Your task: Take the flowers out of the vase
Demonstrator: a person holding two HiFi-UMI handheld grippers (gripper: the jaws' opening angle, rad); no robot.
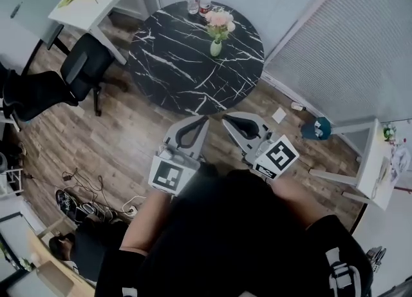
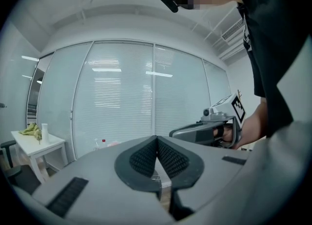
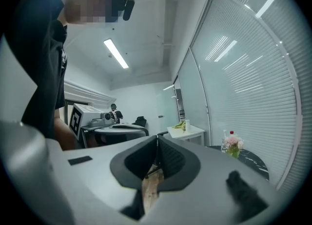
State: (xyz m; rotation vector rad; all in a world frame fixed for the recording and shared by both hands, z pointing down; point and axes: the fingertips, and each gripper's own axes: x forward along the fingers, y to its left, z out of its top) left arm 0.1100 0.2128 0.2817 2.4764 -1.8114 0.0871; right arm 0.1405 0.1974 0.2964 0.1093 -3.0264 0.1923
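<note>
The left tool [image 2: 157,141] sits closed before window blinds [image 2: 122,107].

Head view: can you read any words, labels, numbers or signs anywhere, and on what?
No text can be read.
Bottles: labels too small.
Marker cubes: black square patterns only, no letters.
Shirt print: blurred.
Papers on the right table: too small.
</note>
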